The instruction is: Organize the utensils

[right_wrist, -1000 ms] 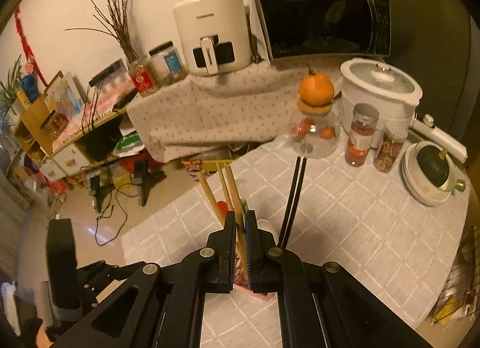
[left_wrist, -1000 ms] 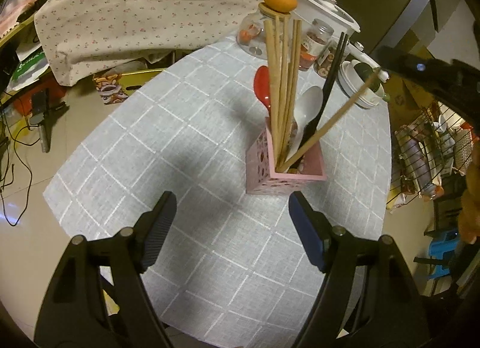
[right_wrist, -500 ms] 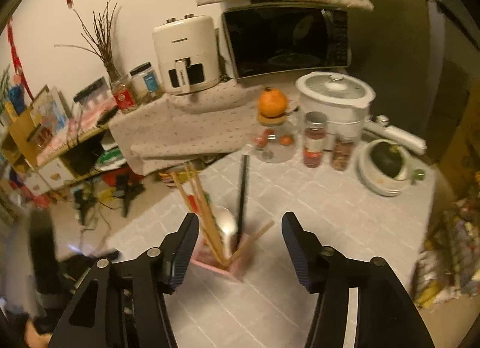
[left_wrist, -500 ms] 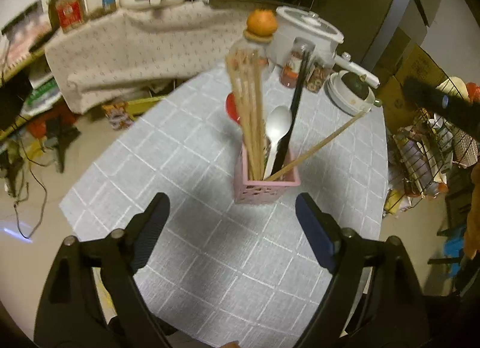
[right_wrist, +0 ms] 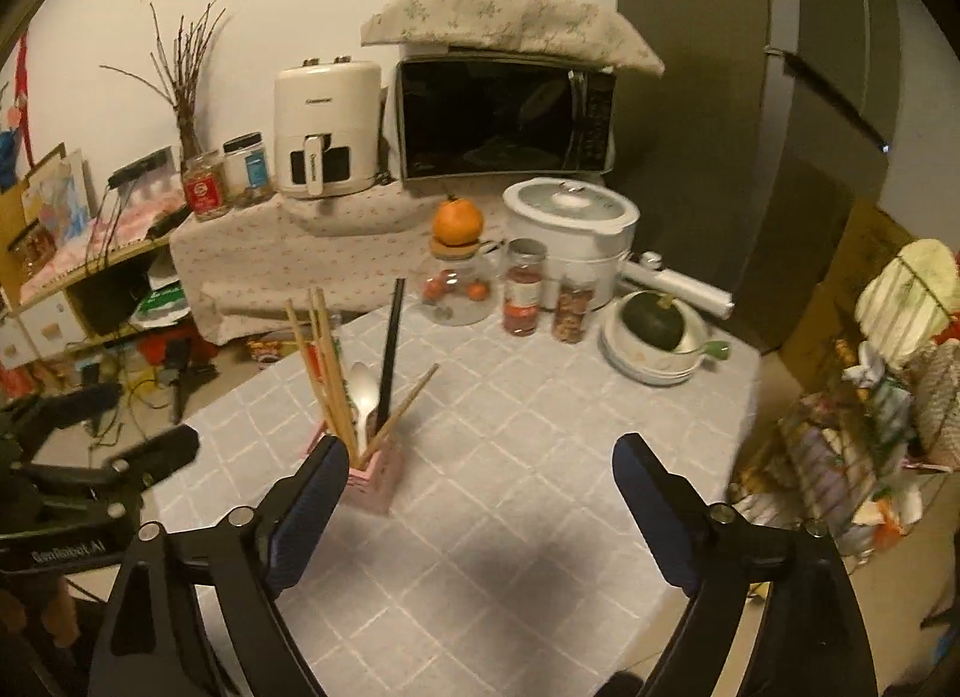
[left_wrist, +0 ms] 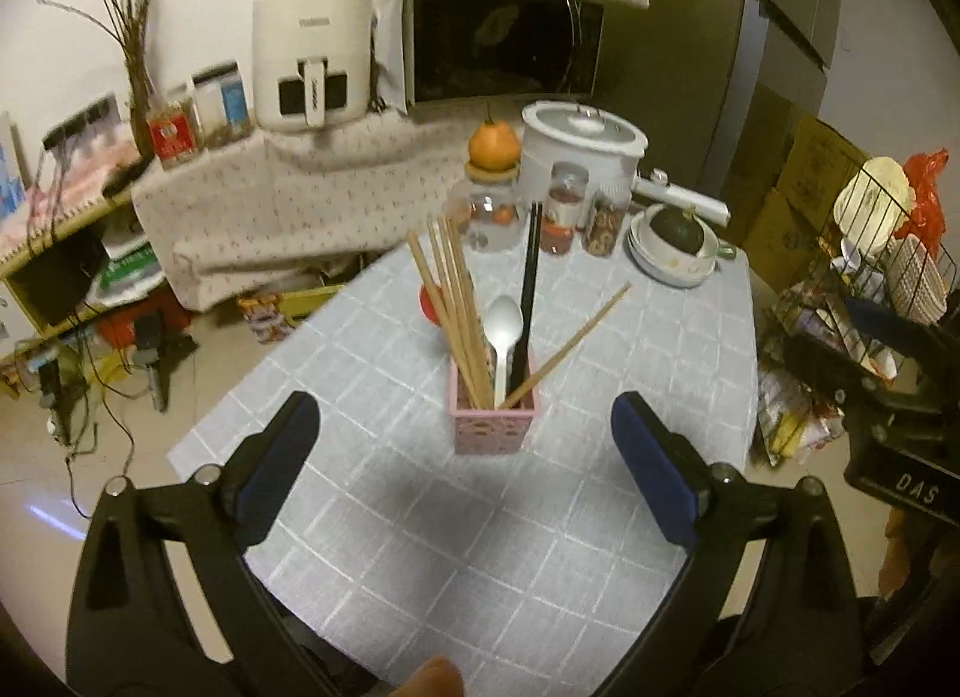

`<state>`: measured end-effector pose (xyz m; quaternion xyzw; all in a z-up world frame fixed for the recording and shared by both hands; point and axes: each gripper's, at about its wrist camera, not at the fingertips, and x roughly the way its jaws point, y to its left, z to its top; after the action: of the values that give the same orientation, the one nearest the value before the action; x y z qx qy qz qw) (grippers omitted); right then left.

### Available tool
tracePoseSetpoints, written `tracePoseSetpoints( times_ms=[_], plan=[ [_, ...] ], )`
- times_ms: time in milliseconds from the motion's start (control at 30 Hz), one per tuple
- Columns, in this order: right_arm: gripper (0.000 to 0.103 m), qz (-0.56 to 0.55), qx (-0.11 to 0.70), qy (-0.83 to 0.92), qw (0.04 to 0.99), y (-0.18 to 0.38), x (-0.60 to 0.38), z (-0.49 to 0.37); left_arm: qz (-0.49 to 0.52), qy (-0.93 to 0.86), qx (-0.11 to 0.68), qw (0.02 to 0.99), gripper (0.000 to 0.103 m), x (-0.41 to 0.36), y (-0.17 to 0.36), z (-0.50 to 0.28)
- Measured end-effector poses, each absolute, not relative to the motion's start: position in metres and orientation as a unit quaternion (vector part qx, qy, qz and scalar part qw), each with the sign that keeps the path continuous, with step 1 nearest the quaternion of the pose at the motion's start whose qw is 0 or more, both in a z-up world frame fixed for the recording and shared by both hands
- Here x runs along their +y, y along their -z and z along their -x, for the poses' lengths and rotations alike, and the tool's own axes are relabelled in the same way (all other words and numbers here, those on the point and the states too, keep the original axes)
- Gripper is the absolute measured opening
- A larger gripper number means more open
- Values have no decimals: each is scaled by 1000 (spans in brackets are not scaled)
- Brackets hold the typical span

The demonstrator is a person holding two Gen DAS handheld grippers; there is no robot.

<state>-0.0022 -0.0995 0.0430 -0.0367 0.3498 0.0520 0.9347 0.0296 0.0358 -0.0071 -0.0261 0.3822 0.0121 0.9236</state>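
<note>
The left tongs [left_wrist: 465, 439] hang above the near edge of the worktop [left_wrist: 660, 349], jaws opening wide with nothing pressed between them. Just beyond, toward the worktop's left edge, the pink holder [left_wrist: 495, 427] stands upright, holding wooden chopsticks [left_wrist: 450, 301], a white spoon [left_wrist: 503, 331] and black chopsticks [left_wrist: 528, 289]. The right tongs [right_wrist: 480, 475] are likewise opening, empty.

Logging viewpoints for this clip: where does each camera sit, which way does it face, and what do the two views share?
Left wrist: on the left gripper, looking down at the pink holder; own fingers opening, nothing between; a fingertip at the bottom edge.
Right wrist: on the right gripper, facing the table; own fingers opening, nothing between; left gripper at left.
Shared: holder, chopsticks, white spoon, microwave.
</note>
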Motion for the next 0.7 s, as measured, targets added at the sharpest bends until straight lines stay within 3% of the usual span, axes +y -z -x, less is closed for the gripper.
tracePoseSetpoints(
  times_ms=[167, 700],
  plan=[
    [93, 30, 336, -23, 941, -49, -108, 7, 2, -34, 346, 938, 98, 29, 0, -25],
    [93, 30, 340, -20, 940, -41, -112, 6, 1, -29, 351, 936, 98, 18, 4, -25]
  ],
)
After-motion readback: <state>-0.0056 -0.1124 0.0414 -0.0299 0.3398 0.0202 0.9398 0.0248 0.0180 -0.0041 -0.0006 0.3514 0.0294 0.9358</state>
